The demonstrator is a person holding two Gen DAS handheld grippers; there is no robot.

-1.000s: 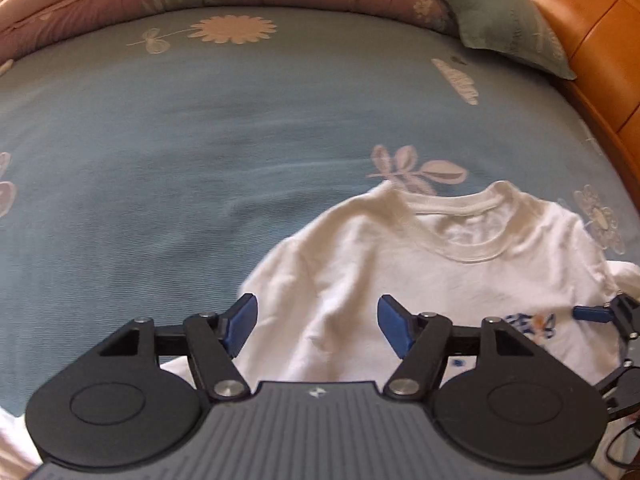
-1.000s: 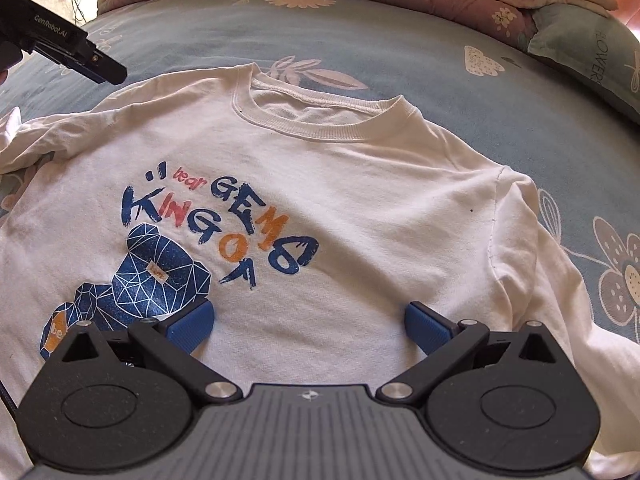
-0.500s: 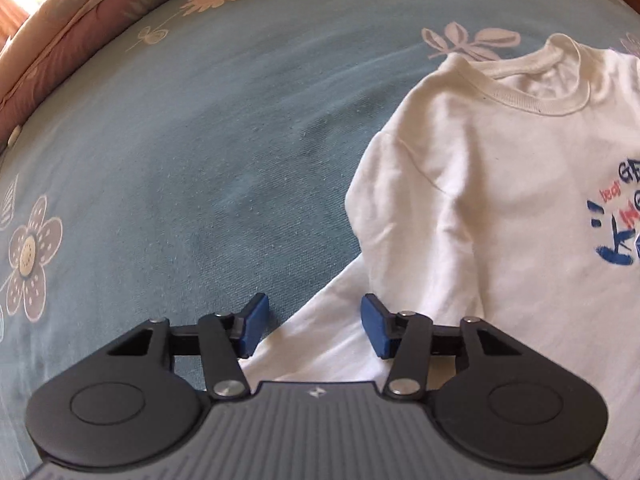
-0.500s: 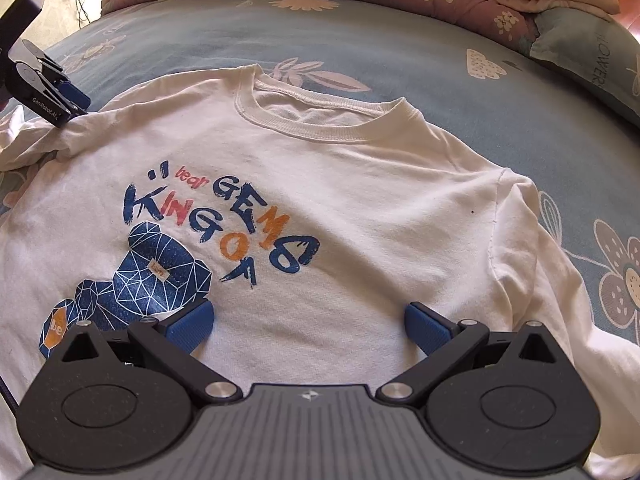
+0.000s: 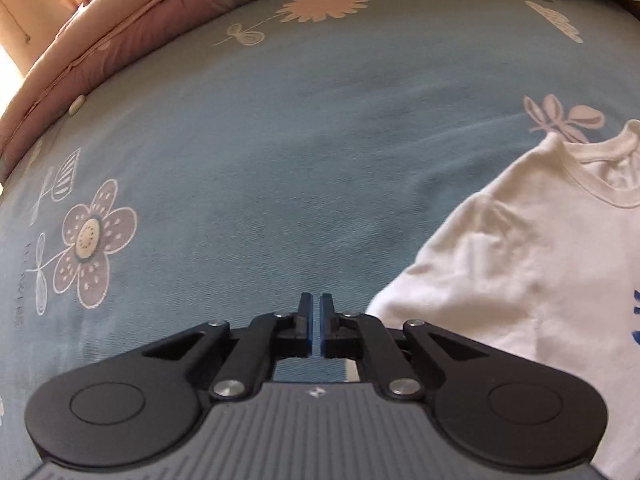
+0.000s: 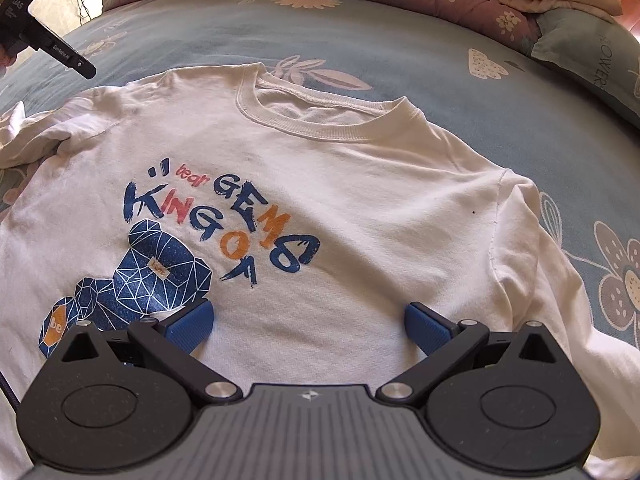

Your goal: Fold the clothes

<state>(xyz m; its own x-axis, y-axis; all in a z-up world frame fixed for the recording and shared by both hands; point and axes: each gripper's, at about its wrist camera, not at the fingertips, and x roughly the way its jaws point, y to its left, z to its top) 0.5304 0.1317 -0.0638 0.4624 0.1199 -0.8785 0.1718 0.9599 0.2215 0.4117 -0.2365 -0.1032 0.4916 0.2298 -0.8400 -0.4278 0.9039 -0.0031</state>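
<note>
On the blue floral bedsheet [image 5: 280, 152], one white T-shirt [image 6: 360, 200]; left tool [image 5: 314, 312] pinched nearly closed on nothing, right tool [image 6: 308, 320] wide.

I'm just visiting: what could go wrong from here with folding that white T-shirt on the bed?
1. The left hand-held gripper is shut, yet only blue bedsheet shows between its fingers. The T-shirt lies to its right, so it may lift nothing.
2. The sleeve on that side looks bunched. Folding over it would likely trap wrinkles.
</note>
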